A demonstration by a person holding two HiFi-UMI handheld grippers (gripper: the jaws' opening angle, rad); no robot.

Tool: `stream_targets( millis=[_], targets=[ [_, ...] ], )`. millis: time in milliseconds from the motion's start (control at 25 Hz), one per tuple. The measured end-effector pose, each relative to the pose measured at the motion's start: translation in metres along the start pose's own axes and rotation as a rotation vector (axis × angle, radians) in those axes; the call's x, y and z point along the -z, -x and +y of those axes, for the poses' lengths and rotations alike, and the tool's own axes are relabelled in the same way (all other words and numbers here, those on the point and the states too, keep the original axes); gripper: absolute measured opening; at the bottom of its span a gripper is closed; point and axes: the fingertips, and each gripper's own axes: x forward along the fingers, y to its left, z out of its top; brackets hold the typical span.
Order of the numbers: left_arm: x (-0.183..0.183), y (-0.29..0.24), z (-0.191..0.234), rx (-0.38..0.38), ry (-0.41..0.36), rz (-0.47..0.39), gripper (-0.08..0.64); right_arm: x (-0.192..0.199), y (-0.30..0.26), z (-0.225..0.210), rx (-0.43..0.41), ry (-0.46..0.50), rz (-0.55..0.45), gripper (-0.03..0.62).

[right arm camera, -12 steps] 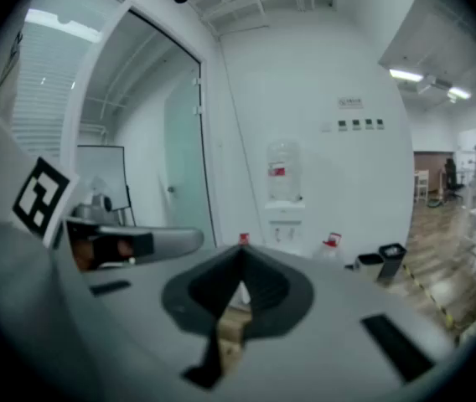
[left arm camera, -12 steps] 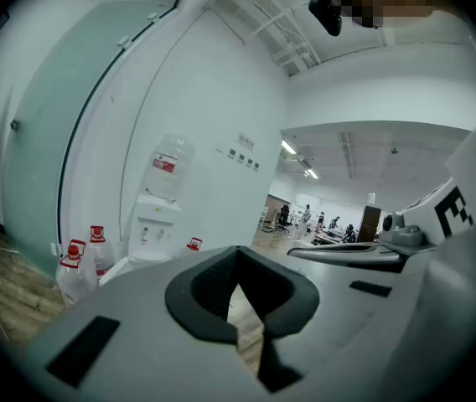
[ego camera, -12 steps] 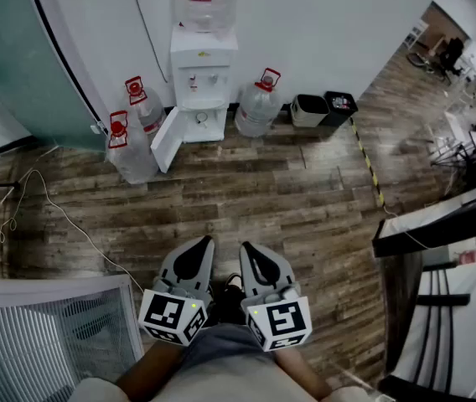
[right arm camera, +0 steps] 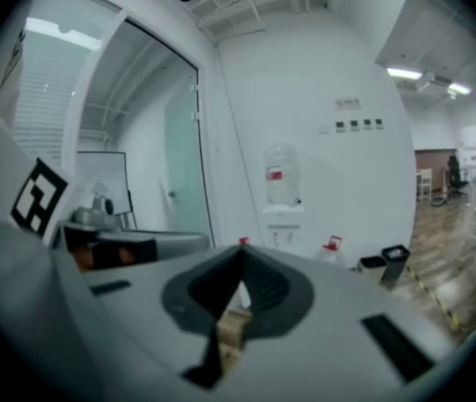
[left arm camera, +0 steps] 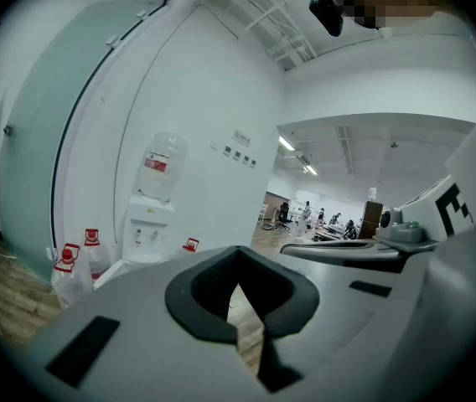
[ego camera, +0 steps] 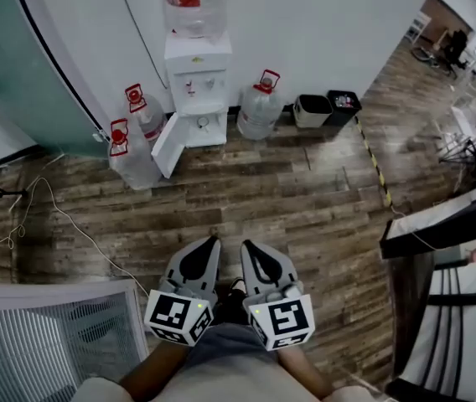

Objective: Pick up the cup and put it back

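Wood-plank floor [ego camera: 288, 199] fills most of the head view, running up to a plain white wall [ego camera: 322, 32] at the top. At upper left, a curved frosted blue-green glass panel [ego camera: 12, 74] meets the wall. A white slatted panel [ego camera: 54, 333] fills the lower left corner.

Against the wall stands a white water dispenser [ego camera: 196, 90] with a clear bottle upended on top and its lower door swung open. Three clear plastic water jugs with red caps stand on the floor beside it: two on its left [ego camera: 129, 153], one on its right [ego camera: 259, 107]. Further right, a beige bin [ego camera: 309, 110] and a black bin [ego camera: 341, 107] sit side by side by the wall. A thin white cable [ego camera: 62, 216] trails across the floor at left.

At bottom centre the person holds both tools close together, pointing toward the dispenser and well apart from it. The left claw [ego camera: 213, 239] has its jaws together with nothing between them. The right claw [ego camera: 245, 244] is likewise closed and empty. The cup cannot be made out in any view.
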Motion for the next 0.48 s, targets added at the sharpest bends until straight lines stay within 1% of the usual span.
stream_targets(
  millis=[160, 480],
  targets=[
    [0.002, -0.011, -0.013, -0.001, -0.018, 0.005, 0.008, 0.001, 0.001, -0.012, -0.031, -0.039, -0.018, 0.023],
    [0.006, -0.024, -0.027, -0.038, -0.016, 0.017, 0.008, 0.007, 0.003, -0.034, -0.062, -0.049, -0.011, 0.023]
  ],
)
